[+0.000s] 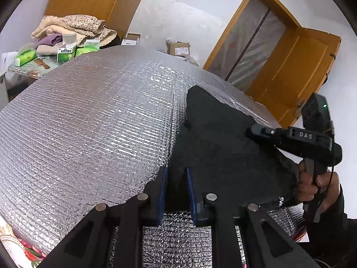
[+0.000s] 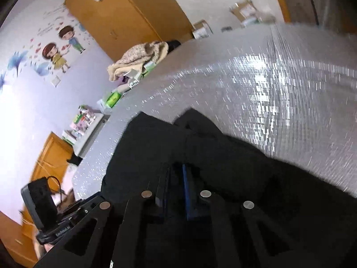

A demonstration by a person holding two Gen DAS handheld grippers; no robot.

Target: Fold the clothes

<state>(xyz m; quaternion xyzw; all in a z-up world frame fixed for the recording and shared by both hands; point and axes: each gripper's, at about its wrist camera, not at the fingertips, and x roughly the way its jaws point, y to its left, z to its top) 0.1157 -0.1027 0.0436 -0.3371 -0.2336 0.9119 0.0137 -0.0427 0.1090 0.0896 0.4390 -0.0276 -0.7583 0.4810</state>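
A black garment (image 1: 225, 156) lies partly folded on the silver foil-covered table (image 1: 89, 122), at its right side. My left gripper (image 1: 176, 172) sits at the garment's near left edge, its blue-padded jaws a narrow gap apart with dark cloth between them. My right gripper shows in the left wrist view (image 1: 252, 131) over the garment's right part, held by a hand. In the right wrist view the right gripper (image 2: 176, 174) is low over the black garment (image 2: 200, 151), its jaws nearly together with dark cloth around them; the view is blurred.
A side table (image 1: 26, 69) at the far left holds green tissue boxes (image 1: 64, 52) and a heap of blankets (image 1: 73, 29). Cardboard boxes (image 1: 178, 48) stand behind the table. A wooden door (image 1: 296, 67) is open at the right. A wardrobe (image 2: 116, 13) stands at the back.
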